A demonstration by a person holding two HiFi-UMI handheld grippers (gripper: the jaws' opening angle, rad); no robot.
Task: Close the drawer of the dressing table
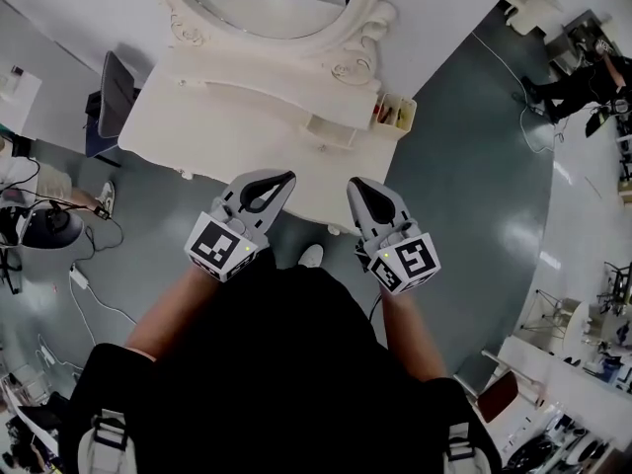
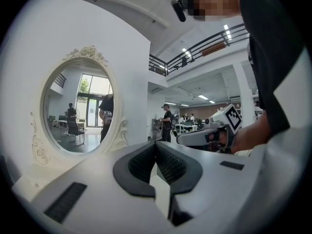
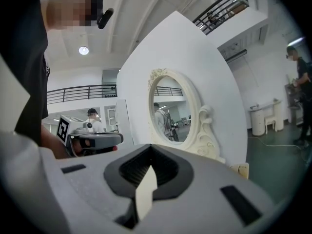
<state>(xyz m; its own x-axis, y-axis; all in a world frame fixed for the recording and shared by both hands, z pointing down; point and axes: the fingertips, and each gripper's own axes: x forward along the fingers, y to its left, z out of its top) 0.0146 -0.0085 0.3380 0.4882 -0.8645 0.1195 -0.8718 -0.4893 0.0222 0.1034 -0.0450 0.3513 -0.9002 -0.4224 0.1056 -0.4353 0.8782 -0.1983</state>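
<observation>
White dressing table (image 1: 227, 126) has its mirror (image 1: 272, 8) cut off.

Count, head view: one desk (image 1: 197, 117), a white dressing table, bore one oval mirror (image 1: 267, 13) and one drawer (image 1: 395, 115) that stood open. Grippers numbered two: left gripper (image 1: 288, 177) and right gripper (image 1: 354, 182). Each had two fingers (image 2: 139, 167), four in all. Marker cubes numbered two: left cube (image 1: 219, 245), right cube (image 1: 410, 262). One grey chair (image 1: 114, 92) was beside the desk. One white shoe (image 1: 311, 256) was visible. One bystander (image 1: 583, 77) was at the far edge.
</observation>
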